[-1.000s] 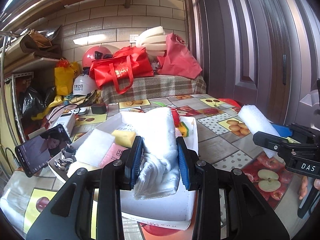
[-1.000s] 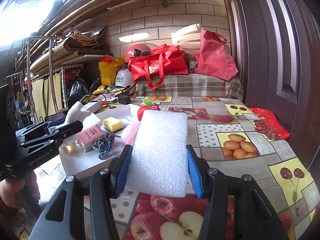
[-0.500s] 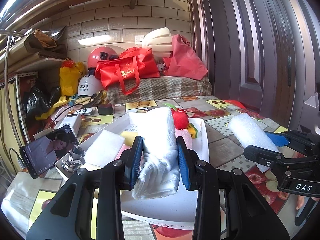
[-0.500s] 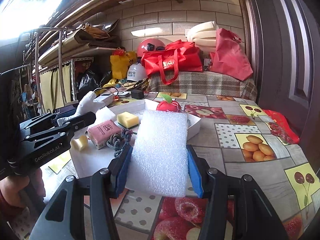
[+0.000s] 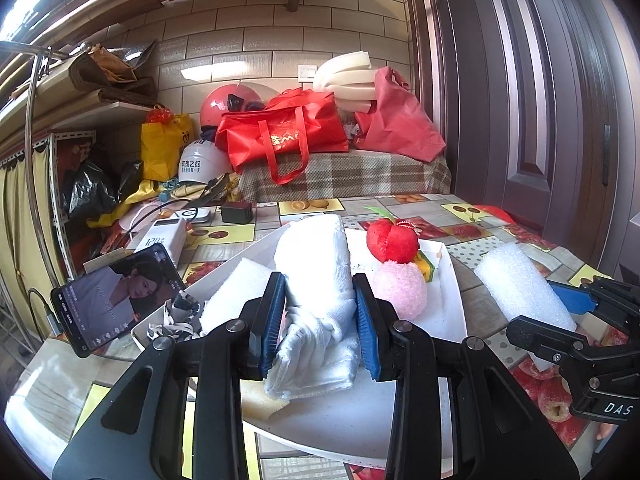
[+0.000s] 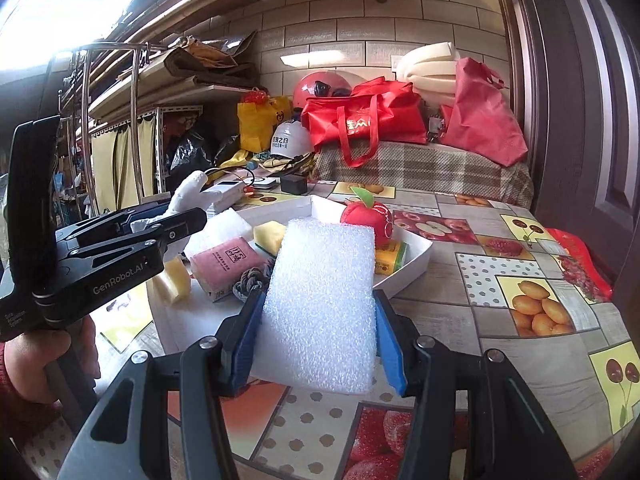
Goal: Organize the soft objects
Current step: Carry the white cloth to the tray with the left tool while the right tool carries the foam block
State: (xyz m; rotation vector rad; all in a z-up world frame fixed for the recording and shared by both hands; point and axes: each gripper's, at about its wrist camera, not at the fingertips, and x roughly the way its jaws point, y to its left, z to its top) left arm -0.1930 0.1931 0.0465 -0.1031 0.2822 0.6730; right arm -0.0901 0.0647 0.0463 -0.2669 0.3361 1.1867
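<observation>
1. The white towel point(image 5: 316, 280) is squeezed in the left gripper point(image 5: 318, 316), above the white tray point(image 5: 452, 280).
2. The foam pad point(image 6: 324, 304) is pinched in the right gripper point(image 6: 318, 332), beside the tray.
3. The red apple toy point(image 5: 392, 242) and pink ball point(image 5: 400, 288) lie in the tray; both held things look left to place.

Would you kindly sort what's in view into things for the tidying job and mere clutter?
Job: white towel, foam sheet, white tray, plush apple, pink pompom.
Clutter: phone, red bag, red helmet, charger.
</observation>
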